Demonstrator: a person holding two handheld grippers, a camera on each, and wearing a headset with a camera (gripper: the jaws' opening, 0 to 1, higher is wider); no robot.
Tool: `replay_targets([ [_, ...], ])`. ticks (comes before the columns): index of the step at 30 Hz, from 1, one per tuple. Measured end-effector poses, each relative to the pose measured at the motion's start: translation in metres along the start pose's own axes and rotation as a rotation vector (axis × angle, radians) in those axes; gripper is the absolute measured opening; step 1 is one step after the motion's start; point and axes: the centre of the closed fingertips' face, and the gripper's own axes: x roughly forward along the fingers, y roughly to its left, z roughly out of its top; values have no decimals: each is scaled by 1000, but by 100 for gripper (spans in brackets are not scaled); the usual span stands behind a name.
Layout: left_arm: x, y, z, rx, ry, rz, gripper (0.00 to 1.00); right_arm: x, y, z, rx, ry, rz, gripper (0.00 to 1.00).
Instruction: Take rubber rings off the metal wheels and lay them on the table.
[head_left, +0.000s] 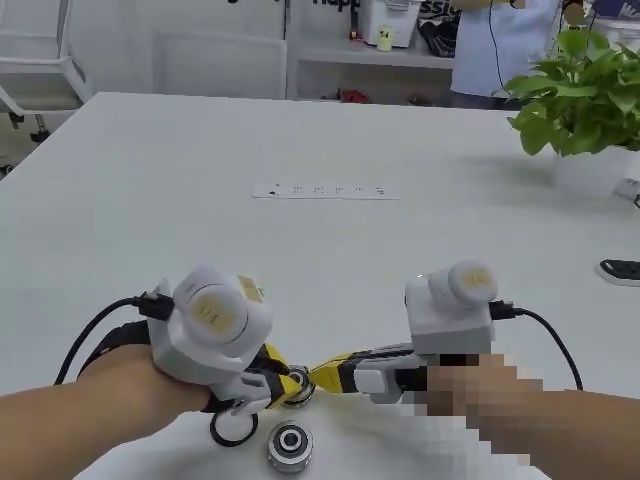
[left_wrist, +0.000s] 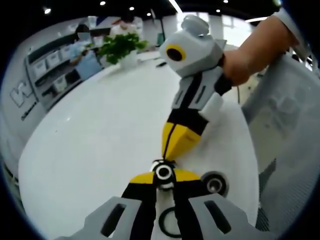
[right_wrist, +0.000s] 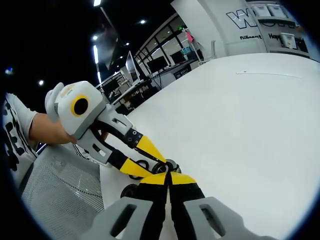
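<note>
One rubber ring is lying freed on the table. A wheel is being clamped by the left gripper and probed by the closed right gripper; another wheel is being left beside.

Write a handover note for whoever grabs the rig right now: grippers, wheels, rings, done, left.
Left gripper: shut on the held wheel, over the table.
Right gripper: shut, tips against the held wheel's rim; I cannot tell whether they pinch its rubber ring.
On the table near the person: a loose rubber ring beside a second wheel, which looks bare.
Done: one ring off and laid down.
Left: pull the ring off the held wheel and lay it on the table.
</note>
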Motion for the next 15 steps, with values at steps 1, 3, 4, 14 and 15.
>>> replay_targets([
  [1, 0, 0, 0, 0, 0, 0, 12, 0, 0, 0, -2, 1, 0, 0],
  [3, 0, 0, 0, 0, 0, 0, 12, 1, 1, 0, -3, 2, 2, 0],
  [4, 0, 0, 0, 1, 0, 0, 12, 1, 1, 0, -3, 2, 3, 0],
  [14, 0, 0, 0, 2, 0, 0, 12, 3, 6, 1, -13, 4, 17, 0],
  [15, 0, 1, 0, 2, 0, 0, 12, 4, 7, 1, -15, 4, 18, 0],
])
